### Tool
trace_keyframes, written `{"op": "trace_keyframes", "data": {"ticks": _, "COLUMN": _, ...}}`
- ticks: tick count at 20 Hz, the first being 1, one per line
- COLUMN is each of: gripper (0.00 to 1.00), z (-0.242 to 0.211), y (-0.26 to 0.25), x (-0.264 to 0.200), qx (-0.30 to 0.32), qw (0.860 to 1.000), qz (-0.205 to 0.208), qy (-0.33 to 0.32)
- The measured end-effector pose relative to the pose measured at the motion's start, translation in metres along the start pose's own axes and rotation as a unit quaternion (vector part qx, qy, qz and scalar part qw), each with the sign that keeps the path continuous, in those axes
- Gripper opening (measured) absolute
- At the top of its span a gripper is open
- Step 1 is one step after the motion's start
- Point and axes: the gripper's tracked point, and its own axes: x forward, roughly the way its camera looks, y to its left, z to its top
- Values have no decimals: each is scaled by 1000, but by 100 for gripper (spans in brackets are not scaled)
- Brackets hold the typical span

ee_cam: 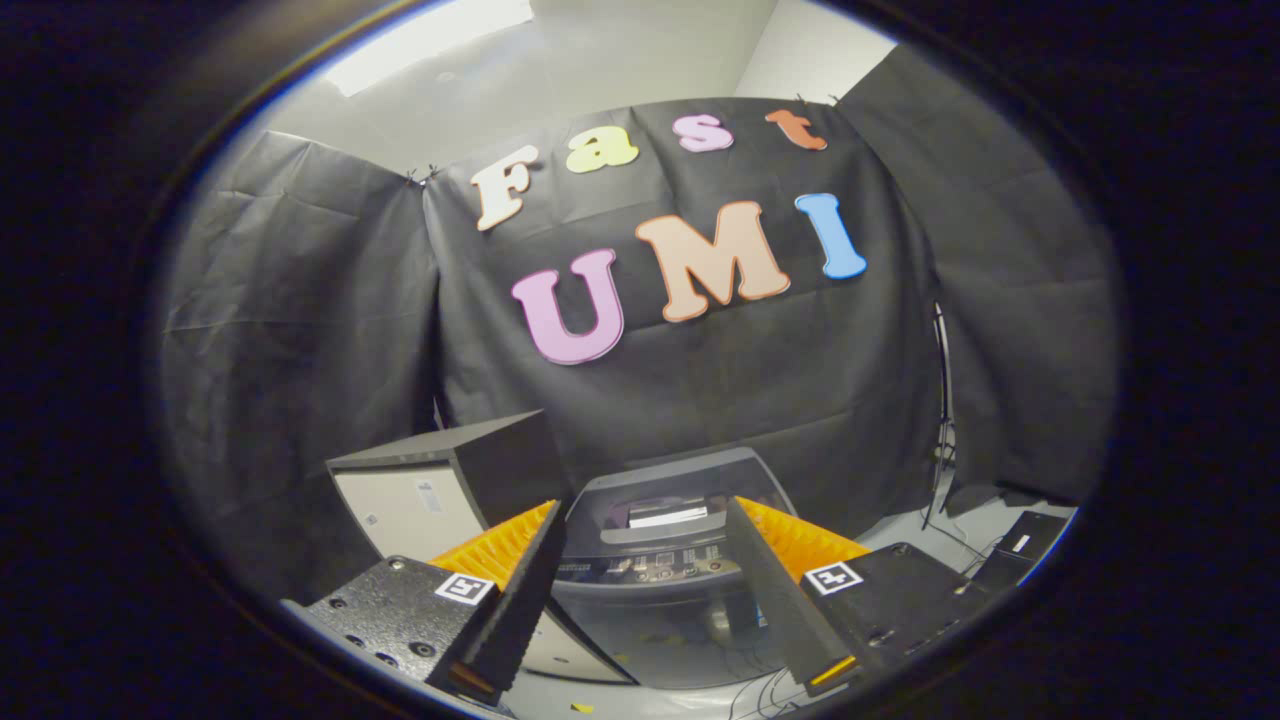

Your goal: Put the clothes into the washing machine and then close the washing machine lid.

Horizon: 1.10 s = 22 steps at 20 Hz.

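The gripper [645, 590] hangs with its fingers apart, holding nothing. Beyond them stands the washing machine [665, 560], its lid [680, 490] apparently down. That fits either end of the job.

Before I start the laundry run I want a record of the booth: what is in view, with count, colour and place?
Washing machine: one, grey, lid looks shut, just ahead of the fingers.
Box-like unit: one, dark top, pale side, beside the washing machine.
Cables: several, thin, on the floor below the machine.
Black cloth: booth wall behind everything.
Claw: one, fingers spread open, holding nothing.
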Motion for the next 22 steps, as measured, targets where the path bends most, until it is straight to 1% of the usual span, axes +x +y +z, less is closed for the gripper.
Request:
{"op": "trace_keyframes", "data": {"ticks": 4, "gripper": 97, "z": 12, "y": 6, "x": -6, "qx": 2, "qw": 1000, "qz": 7, "qy": -20}}
{"op": "trace_keyframes", "data": {"ticks": 7, "gripper": 97, "z": 13, "y": 4, "x": -7, "qx": -17, "qw": 1000, "qz": -3, "qy": -23}}
{"op": "trace_keyframes", "data": {"ticks": 10, "gripper": 97, "z": 5, "y": 10, "x": -6, "qx": -31, "qw": 999, "qz": 2, "qy": -13}}
{"op": "trace_keyframes", "data": {"ticks": 12, "gripper": 97, "z": 7, "y": 16, "x": -6, "qx": -38, "qw": 999, "qz": 8, "qy": -16}}
{"op": "trace_keyframes", "data": {"ticks": 17, "gripper": 97, "z": 21, "y": 31, "x": -14, "qx": -53, "qw": 997, "qz": 33, "qy": -47}}
{"op": "trace_keyframes", "data": {"ticks": 20, "gripper": 97, "z": 30, "y": 41, "x": -14, "qx": -76, "qw": 992, "qz": 67, "qy": -70}}
{"op": "trace_keyframes", "data": {"ticks": 21, "gripper": 97, "z": 29, "y": 41, "x": -14, "qx": -76, "qw": 992, "qz": 76, "qy": -72}}
{"op": "trace_keyframes", "data": {"ticks": 22, "gripper": 97, "z": 31, "y": 34, "x": -15, "qx": -78, "qw": 991, "qz": 74, "qy": -74}}
